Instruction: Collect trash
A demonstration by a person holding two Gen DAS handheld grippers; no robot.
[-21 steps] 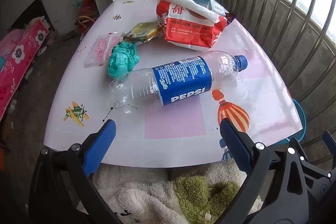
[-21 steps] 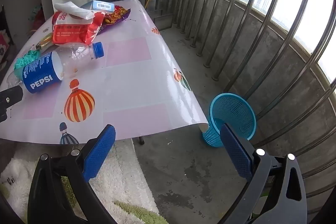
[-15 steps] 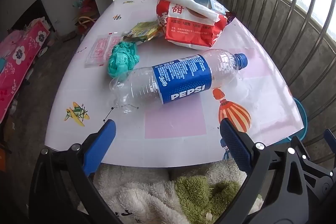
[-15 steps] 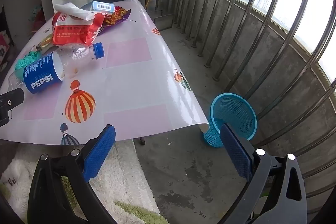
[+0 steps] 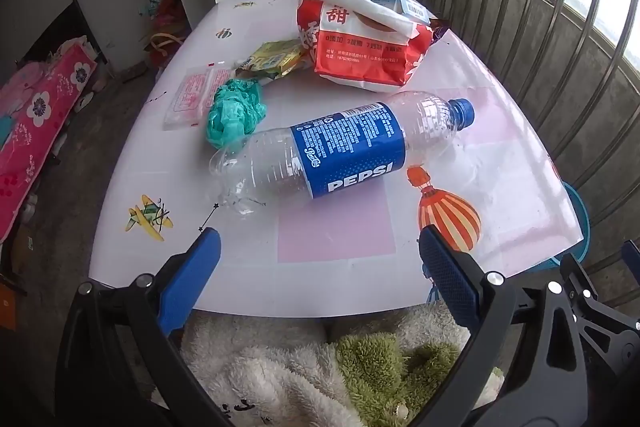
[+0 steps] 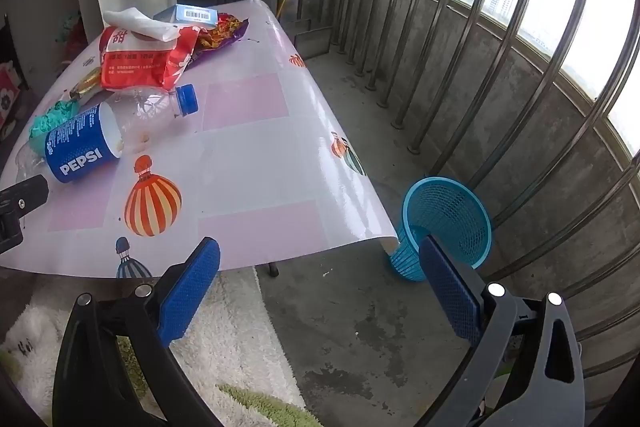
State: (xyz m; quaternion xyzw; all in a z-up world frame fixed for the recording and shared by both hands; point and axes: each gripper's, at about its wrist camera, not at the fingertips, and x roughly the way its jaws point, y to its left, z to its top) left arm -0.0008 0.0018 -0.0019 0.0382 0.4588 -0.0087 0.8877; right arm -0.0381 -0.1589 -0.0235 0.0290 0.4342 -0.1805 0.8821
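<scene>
An empty Pepsi bottle (image 5: 344, 151) (image 6: 108, 135) lies on its side on the table (image 5: 336, 263), blue cap to the right. Behind it sit a crumpled green bag (image 5: 234, 111), a red snack bag (image 5: 360, 47) (image 6: 144, 59) with a white tissue (image 5: 356, 5) on top, a yellow wrapper (image 5: 272, 61) and a clear pink packet (image 5: 196, 97). My left gripper (image 5: 318, 259) hangs open over the table's near edge, short of the bottle. A blue mesh basket (image 6: 444, 223) stands on the floor by the table's right corner. My right gripper (image 6: 318, 267) is open above the floor beside it.
A purple snack wrapper (image 6: 220, 33) and a blue box (image 6: 192, 14) lie at the table's far end. A metal railing (image 6: 500, 67) runs along the right. A fluffy white and green rug (image 5: 304, 363) lies below the table's near edge. A pink floral cushion (image 5: 36, 123) is at far left.
Both views have shifted only slightly; the left gripper has crept a little toward the bottle. Both grippers stay open and nothing on the table has moved.
</scene>
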